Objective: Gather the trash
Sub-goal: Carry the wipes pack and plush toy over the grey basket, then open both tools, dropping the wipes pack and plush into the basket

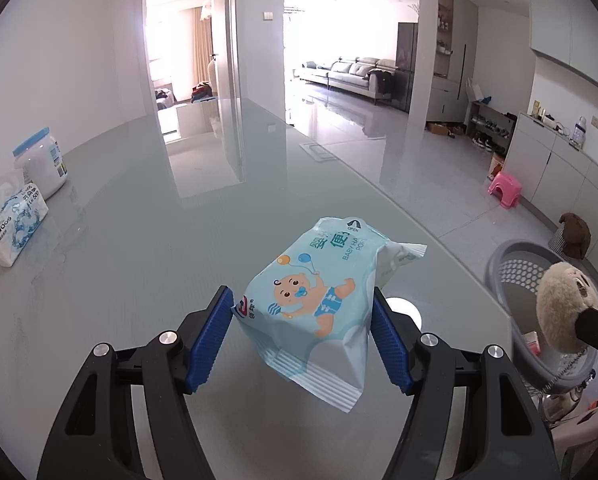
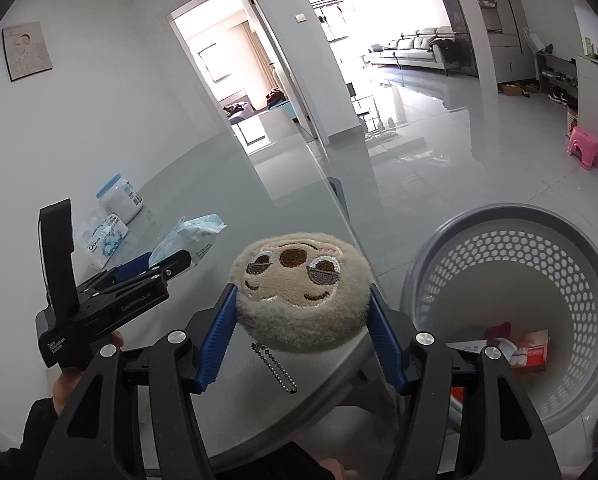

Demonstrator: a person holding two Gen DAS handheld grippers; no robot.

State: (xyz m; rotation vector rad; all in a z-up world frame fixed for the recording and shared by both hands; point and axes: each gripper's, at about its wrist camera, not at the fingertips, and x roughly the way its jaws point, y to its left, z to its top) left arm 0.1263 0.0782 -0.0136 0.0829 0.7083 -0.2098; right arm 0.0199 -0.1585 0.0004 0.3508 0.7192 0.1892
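The jaws of the left gripper [image 1: 303, 340] are closed against the two sides of a light blue baby wipes pack [image 1: 319, 304], which is held tilted above the glossy grey table [image 1: 139, 260], its printed baby figure turned towards the camera and its crimped end hanging lowest. The jaws of the right gripper [image 2: 301, 336] are pressed on either side of a round beige plush toy [image 2: 301, 300] with an embroidered face, from whose underside a small ball chain [image 2: 277, 372] is hung. The toy is held over the table edge, just to the left of a grey perforated basket [image 2: 479, 256], which stands beside the table and lower than its top. Inside the basket a red and white carton [image 2: 529, 354] and some other small packaging are seen lying on the bottom. In the right wrist view the left gripper [image 2: 171, 260] is seen from the side with the wipes pack [image 2: 191, 240] clamped at its tip. At the far left side of the table a white jar with a blue lid [image 1: 41, 162] and a tissue pack [image 1: 13, 224] are placed just beside each other. A pink stool [image 1: 506, 189] is seen on the floor, well apart from the table.
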